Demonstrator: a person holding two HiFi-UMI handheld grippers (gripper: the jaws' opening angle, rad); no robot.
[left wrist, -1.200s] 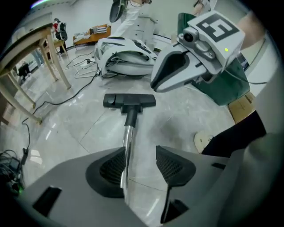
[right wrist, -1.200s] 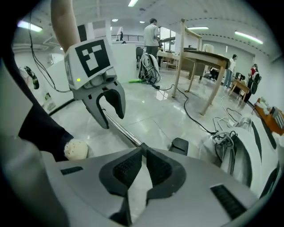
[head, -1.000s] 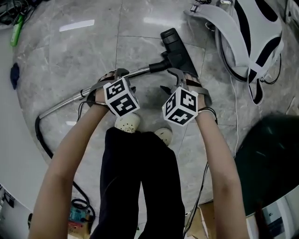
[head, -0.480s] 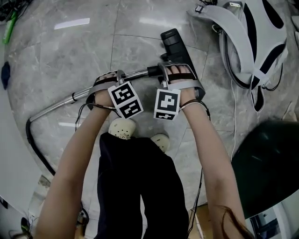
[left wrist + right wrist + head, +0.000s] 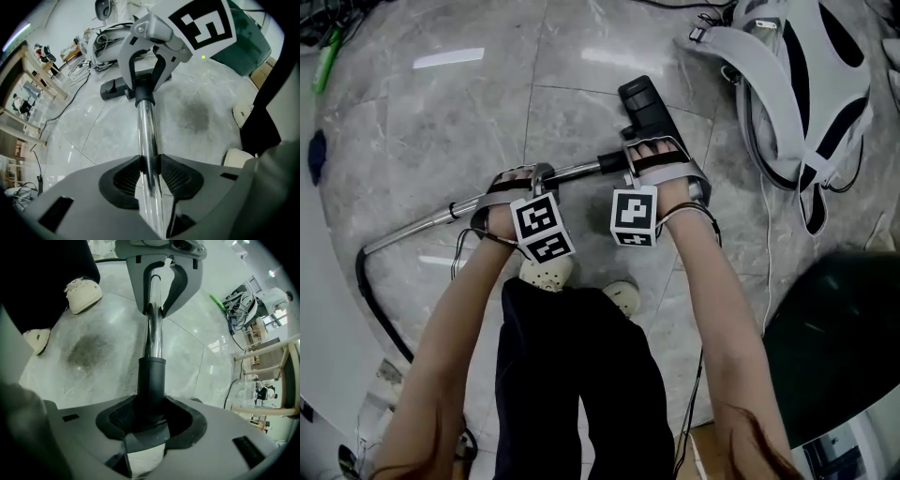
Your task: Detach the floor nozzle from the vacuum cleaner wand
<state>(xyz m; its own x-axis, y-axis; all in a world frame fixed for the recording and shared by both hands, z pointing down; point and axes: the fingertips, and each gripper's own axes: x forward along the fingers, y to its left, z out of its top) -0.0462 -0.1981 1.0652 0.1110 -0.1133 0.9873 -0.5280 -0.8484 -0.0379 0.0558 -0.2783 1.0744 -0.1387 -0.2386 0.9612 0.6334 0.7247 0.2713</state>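
A chrome wand lies on the grey tile floor and runs up-right into the black floor nozzle. My left gripper points straight down, shut on the bare chrome tube, with its pads pressed to both sides. My right gripper stands a short way along, over the joint. Its jaws are closing, and the nozzle's black neck fills the gap between its pads. From the right gripper view the left gripper straddles the tube further on.
The black hose curves off the wand's left end. A white and black vacuum body with cables lies at the upper right. A dark bin stands at the right. The person's shoes are just behind the wand.
Both grippers have come down onto the wand from above it. The right one has rolled so its marker cube faces square-on. Both pairs of jaws have closed in.
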